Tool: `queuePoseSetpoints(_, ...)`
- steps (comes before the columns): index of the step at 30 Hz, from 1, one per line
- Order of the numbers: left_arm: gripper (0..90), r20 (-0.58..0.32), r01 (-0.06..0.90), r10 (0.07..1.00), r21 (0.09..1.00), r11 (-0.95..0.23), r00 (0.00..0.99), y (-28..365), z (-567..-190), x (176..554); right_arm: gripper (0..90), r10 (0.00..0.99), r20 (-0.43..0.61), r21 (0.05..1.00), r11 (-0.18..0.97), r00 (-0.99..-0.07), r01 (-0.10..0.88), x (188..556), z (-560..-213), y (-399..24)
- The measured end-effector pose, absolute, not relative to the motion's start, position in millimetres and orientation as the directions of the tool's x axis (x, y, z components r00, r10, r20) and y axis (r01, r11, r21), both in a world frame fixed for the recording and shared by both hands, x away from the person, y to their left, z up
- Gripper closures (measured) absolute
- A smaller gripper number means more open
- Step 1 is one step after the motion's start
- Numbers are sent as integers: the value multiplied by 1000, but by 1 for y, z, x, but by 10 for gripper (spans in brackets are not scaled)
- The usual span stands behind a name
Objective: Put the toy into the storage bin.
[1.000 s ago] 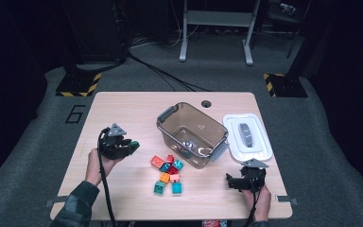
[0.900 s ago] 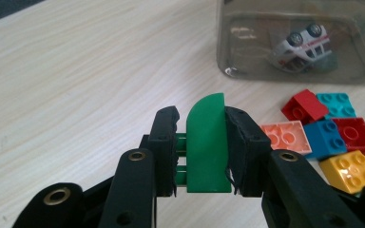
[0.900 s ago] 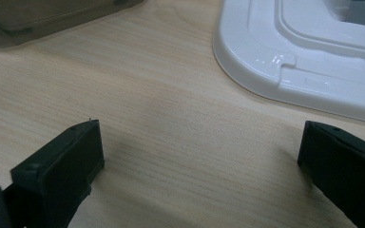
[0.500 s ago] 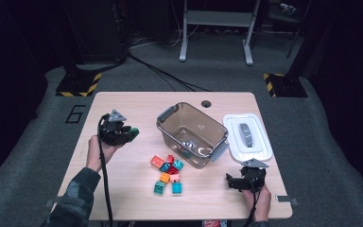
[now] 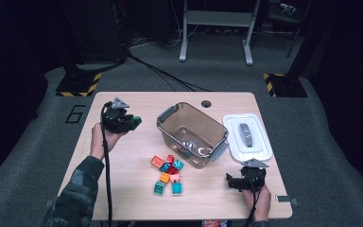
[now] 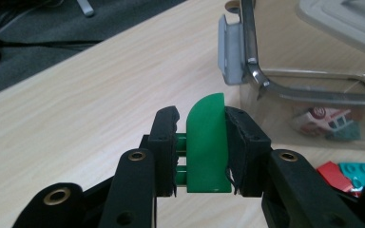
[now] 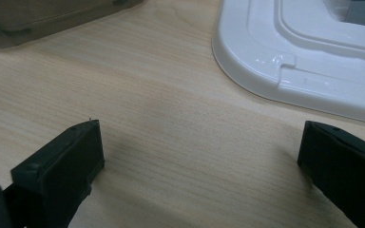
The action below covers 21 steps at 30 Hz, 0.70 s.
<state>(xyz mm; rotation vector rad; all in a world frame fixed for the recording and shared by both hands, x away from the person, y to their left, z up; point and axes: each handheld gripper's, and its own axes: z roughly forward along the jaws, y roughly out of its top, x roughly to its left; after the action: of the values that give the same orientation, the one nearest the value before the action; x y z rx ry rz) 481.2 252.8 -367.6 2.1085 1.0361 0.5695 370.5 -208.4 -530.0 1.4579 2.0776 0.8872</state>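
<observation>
The left claw (image 6: 204,147) is clamped on a green brick (image 6: 208,142), one jaw pressing each broad side, with the brick's rounded end standing clear above the jaw tips; in the high view the left claw (image 5: 133,122) holds that brick off the desk (image 5: 137,101), to the left of the clear bin (image 5: 192,135) and apart from it. The right claw (image 7: 197,156) stands wide with nothing between its jaws, low over bare desk near the white lid (image 7: 313,61); in the high view the right claw (image 5: 230,181) sits at the near right corner, just in front of the lid (image 5: 246,137). The loose bricks (image 5: 167,172) lie in a cluster on the desk just in front of the bin, and a few pieces already rest inside it. Judgement: the step in hand is the carry of the green brick to the bin. To do it well, the brick should be brought high enough to pass the bin's rim and grey latch (image 6: 230,50), which lies on the near approach and is the likeliest snag. Release should come only once the brick is well inside the rim and over the bin's floor, with the jaws opened fully so the studded side does not hang on a pad. The grip appears square and adequate; no regrip seems needed. The right claw is best kept clear of the bin.
</observation>
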Motion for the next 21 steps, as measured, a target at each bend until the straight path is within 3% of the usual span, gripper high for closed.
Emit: queuePoseSetpoints(21, 664, 100, 436, 765, 771, -464, 636, 212, -346, 502, 8, 940, 1, 722, 236, -341, 650, 371, -530, -208)
